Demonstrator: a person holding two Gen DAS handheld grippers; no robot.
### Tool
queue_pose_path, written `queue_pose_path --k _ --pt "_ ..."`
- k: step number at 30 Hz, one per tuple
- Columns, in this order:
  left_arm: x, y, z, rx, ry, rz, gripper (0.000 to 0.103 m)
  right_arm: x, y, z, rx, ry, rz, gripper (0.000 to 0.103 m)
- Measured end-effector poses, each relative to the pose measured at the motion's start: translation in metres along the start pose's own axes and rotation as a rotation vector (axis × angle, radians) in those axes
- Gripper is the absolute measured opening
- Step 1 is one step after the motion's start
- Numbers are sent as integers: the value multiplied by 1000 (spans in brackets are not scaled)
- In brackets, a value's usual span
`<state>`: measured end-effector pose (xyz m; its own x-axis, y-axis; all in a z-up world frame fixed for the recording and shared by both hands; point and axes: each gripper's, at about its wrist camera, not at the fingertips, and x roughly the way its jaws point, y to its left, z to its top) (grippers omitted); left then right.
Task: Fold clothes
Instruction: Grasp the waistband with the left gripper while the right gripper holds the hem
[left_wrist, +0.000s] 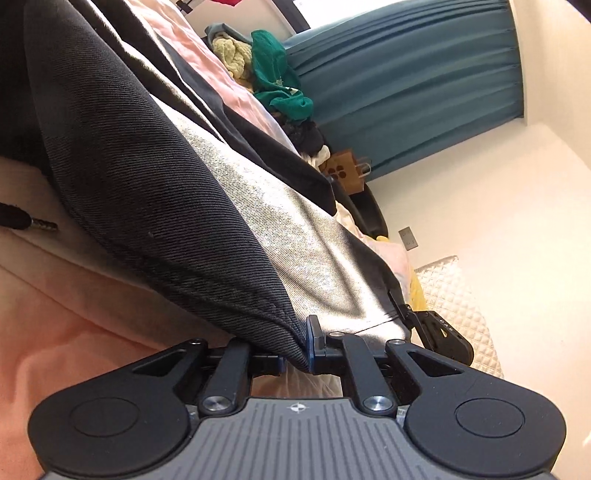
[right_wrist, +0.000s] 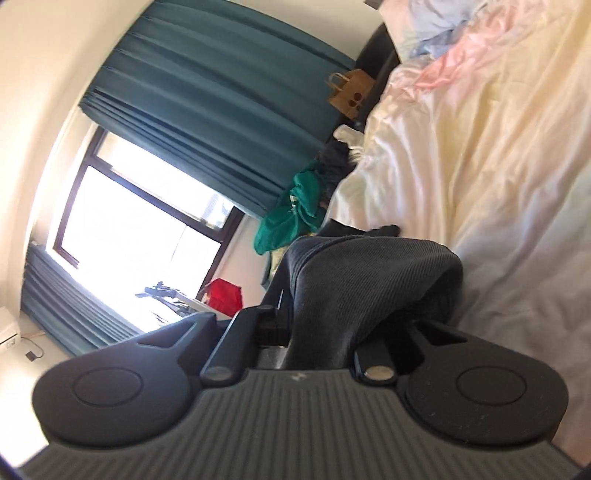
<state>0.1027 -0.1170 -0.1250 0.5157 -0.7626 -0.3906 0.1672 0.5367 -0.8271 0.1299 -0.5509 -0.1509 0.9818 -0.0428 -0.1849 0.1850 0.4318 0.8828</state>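
A dark grey ribbed garment (left_wrist: 147, 177) stretches from the upper left down to my left gripper (left_wrist: 297, 356), which is shut on its hemmed corner. Its paler inner side (left_wrist: 295, 240) shows to the right. At the garment's far edge the other gripper (left_wrist: 439, 328) shows as a black body. In the right wrist view the same dark garment (right_wrist: 362, 280) bunches over my right gripper (right_wrist: 317, 332), which is shut on it; the cloth hides its fingertips. Both views are tilted above a bed with a pale pink and cream cover (right_wrist: 480, 147).
A pile of clothes, green (left_wrist: 275, 70) and yellow (left_wrist: 231, 55), lies at the bed's far end. A brown paper bag (right_wrist: 349, 92) stands by the teal curtain (left_wrist: 406, 74). A window (right_wrist: 140, 221) is bright at left. A quilted white cushion (left_wrist: 454, 295) leans by the wall.
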Motion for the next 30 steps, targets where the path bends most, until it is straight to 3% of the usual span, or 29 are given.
queue_pose_path --k 4,7,11,16,20,23,25,27,30 --pt "9 7 -9 58 61 81 15 8 -48 -3 137 140 -170 14" --pt "6 3 -13 134 113 188 32 9 -74 -9 240 212 -168 14" --pt "-19 -18 -19 320 182 292 49 -8 -73 -12 277 236 -177 19" --pt "-69 -27 -2 383 192 397 63 -29 -66 -16 307 253 -199 29" --pt "-140 -7 18 253 106 471 80 -47 -61 -20 331 268 -217 36" --pt "-194 27 42 90 42 519 80 -60 -57 -22 349 278 -230 43" --pt "-223 53 57 -52 -1 496 80 -62 -56 -23 350 277 -238 55" --pt "-251 80 69 -193 -55 465 81 -59 -56 -23 344 269 -246 81" --pt "-277 116 77 -369 -138 438 82 -55 -55 -23 334 258 -258 82"
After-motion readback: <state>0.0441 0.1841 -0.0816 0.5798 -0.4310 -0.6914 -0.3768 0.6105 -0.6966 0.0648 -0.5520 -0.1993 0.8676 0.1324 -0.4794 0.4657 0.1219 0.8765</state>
